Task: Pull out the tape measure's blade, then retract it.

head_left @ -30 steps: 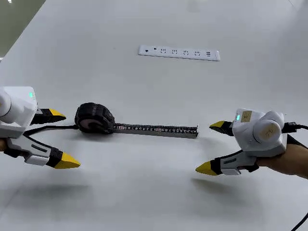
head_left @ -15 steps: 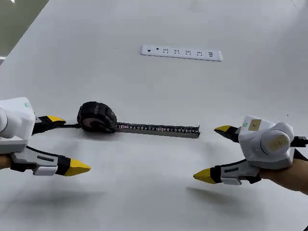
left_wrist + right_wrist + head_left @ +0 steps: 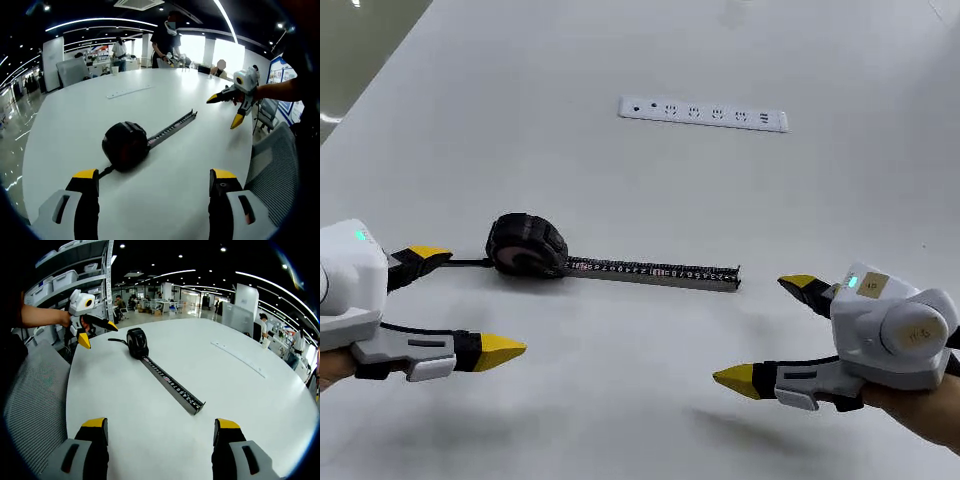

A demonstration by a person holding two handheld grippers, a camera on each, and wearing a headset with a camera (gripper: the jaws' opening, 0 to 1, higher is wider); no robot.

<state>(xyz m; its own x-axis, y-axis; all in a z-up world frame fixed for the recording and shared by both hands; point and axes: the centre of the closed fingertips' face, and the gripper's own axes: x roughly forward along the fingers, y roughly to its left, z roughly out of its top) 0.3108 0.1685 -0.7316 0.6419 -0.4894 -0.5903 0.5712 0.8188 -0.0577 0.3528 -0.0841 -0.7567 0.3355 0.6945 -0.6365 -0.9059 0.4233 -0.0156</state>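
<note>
A black tape measure (image 3: 525,246) lies on the white table (image 3: 650,180), its blade (image 3: 653,272) pulled out to the right and resting flat. My left gripper (image 3: 470,300) is open, left of and a little nearer than the case, touching nothing. My right gripper (image 3: 772,330) is open too, just right of the blade's tip, nothing between its yellow fingertips (image 3: 734,378). The left gripper view has the case (image 3: 125,145) ahead of my open jaws, blade (image 3: 174,125) running away toward the other gripper (image 3: 235,97). In the right gripper view the blade's tip (image 3: 195,405) lies ahead, with the case (image 3: 137,342) beyond.
A white power strip (image 3: 703,112) lies at the far side of the table. A black cord (image 3: 468,263) trails left from the case. A grey chair (image 3: 272,165) stands by the table edge. People stand at the far end of the room.
Both grippers have drawn back toward me and down in the picture, staying open. The tape measure and its extended blade lie as before; the slight shift is the camera's.
</note>
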